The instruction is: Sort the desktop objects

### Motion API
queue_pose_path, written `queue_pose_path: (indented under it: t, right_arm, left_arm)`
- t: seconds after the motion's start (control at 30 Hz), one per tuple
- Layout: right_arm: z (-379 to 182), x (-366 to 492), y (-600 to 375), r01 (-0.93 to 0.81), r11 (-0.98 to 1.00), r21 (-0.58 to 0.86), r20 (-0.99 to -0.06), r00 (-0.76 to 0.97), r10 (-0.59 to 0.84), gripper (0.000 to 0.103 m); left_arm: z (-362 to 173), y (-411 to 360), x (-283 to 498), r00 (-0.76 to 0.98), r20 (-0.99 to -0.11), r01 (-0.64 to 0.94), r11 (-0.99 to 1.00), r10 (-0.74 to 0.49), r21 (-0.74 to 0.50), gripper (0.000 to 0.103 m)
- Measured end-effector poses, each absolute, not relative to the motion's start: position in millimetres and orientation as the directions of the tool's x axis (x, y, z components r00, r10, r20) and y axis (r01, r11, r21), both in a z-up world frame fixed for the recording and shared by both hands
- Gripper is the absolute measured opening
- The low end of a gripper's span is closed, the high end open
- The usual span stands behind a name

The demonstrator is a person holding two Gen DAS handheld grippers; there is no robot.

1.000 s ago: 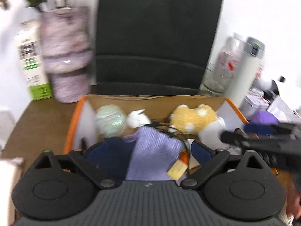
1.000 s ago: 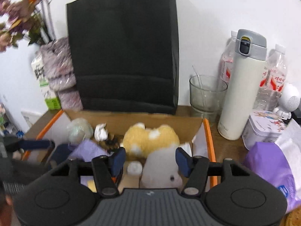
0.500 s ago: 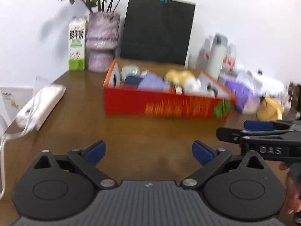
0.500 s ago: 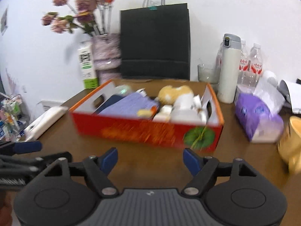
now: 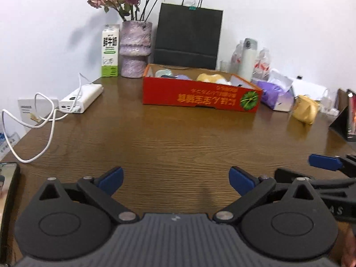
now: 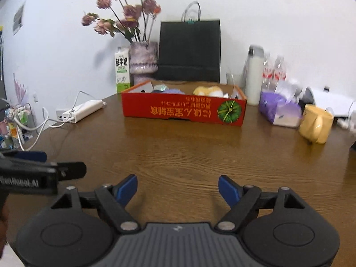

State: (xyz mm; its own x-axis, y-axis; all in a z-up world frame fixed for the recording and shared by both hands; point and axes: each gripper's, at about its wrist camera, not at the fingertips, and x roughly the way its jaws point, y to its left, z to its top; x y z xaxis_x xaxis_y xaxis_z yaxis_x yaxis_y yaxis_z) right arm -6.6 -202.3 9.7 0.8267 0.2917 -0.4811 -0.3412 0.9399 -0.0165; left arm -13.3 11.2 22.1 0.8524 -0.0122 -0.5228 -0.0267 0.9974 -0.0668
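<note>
A red cardboard box [image 5: 200, 96] stands at the back of the brown table, also in the right wrist view [image 6: 184, 111]. In it lie a yellow plush toy [image 5: 210, 77], a purple cloth [image 6: 172, 91] and a pale green ball [image 5: 163, 73]. My left gripper [image 5: 175, 179] is open and empty, low over the table's near part, far from the box. My right gripper [image 6: 178, 188] is open and empty beside it, to its right. Each gripper shows at the edge of the other's view.
Behind the box stand a black paper bag [image 5: 188, 35], a purple vase with flowers [image 5: 134, 49], a milk carton [image 5: 109, 50] and a white flask [image 6: 253, 75]. A white power bank with cable [image 5: 82, 98] lies left. A purple tissue pack [image 6: 279, 109] and a yellow mug [image 6: 314, 123] stand right.
Both grippers have pulled back from over the box to the near part of the table. They stay open and empty. The box contents have not moved.
</note>
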Motion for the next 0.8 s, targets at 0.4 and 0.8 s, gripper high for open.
queue_pose_path:
  t: [0.4,0.8]
  right_arm:
    - [-3,42,-188,-0.269,0.963,0.023,-0.568,0.789,0.234,0.100]
    - [-16,81,-183,-0.240,0.970,0.049,-0.637,0.740,0.215,0.103]
  left_arm:
    - [2,29,45,0.780,-0.625,-0.045,0.995,-0.025,-0.095,0.103]
    - [-3,21,78,0.757,-0.653,-0.032,0.999,0.032,0.013,0.103]
